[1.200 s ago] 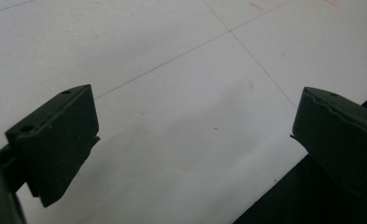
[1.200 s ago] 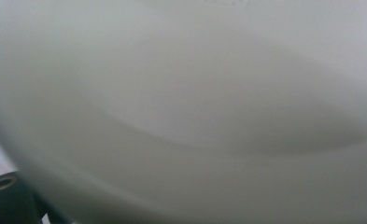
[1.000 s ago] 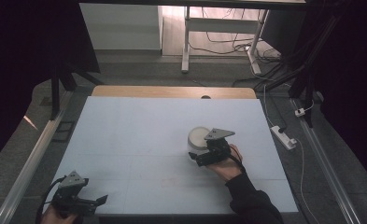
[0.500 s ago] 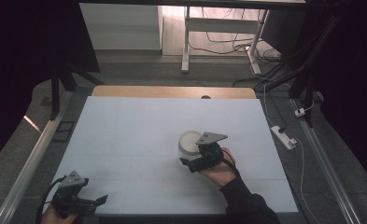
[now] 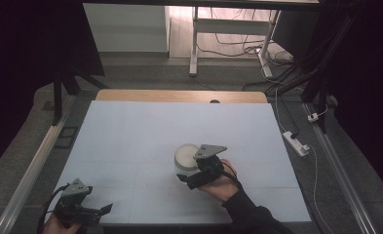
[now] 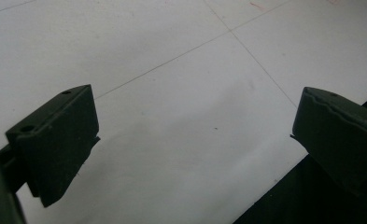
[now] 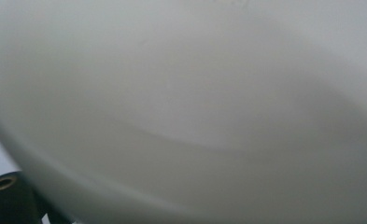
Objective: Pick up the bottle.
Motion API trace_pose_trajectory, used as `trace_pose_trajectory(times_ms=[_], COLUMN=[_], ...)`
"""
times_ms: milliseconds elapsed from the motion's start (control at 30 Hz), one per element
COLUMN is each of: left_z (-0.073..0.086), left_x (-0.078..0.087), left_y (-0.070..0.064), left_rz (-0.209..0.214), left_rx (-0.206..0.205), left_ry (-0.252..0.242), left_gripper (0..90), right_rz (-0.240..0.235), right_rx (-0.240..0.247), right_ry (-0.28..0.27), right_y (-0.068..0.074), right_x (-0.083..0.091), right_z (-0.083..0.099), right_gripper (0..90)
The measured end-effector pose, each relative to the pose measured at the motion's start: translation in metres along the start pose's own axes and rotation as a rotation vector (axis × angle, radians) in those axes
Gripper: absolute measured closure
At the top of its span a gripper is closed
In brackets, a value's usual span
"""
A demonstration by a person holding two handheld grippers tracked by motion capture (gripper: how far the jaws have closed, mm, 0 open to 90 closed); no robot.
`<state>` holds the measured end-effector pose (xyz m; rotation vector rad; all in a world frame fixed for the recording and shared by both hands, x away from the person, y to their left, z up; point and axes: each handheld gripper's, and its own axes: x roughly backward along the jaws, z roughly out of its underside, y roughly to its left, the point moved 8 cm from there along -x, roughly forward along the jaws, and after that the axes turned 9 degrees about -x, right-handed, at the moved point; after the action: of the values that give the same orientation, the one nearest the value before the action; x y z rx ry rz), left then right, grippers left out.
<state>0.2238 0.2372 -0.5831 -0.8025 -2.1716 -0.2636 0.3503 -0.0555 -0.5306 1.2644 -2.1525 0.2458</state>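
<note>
A white bowl (image 5: 185, 155) stands or hovers low over the pale table (image 5: 130, 131), right of centre toward the near side. My right gripper (image 5: 187, 175) comes at it from the near side and is shut on its rim, with the grey plate above. In the right gripper view the bowl's wall (image 7: 195, 107) is pressed close and blurred. My left gripper (image 5: 100, 210) is at the near left corner, low over the table. Its fingers (image 6: 55, 140) stand wide open with only bare table surface (image 6: 181, 93) between them.
The table's front edge (image 6: 284, 186) runs just under the left gripper. A wooden strip (image 5: 179, 96) borders the far side. A metal rail (image 5: 33, 165) runs along the left, a power strip (image 5: 296, 143) lies on the floor at right, and a white desk frame (image 5: 194, 44) stands behind.
The right gripper has carried the bowl leftward and toward the near edge of the table. The left gripper has stayed where it was.
</note>
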Motion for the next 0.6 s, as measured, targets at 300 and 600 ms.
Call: trace_pose_trajectory(times_ms=[300, 600], left_z=[0.000, 0.000], left_x=[0.000, 0.000], left_y=[0.000, 0.000], left_rz=[0.005, 0.001], left_rx=[0.002, -0.004], left_ry=[0.000, 0.000], left_gripper=[1.4, 1.4], right_rz=[-0.028, -0.036], right_rx=[0.023, 0.042], right_ry=[0.019, 0.024], right_y=[0.015, 0.022], right_x=[-0.008, -0.010], right_z=[0.004, 0.005], right_gripper=[6.6, 6.6])
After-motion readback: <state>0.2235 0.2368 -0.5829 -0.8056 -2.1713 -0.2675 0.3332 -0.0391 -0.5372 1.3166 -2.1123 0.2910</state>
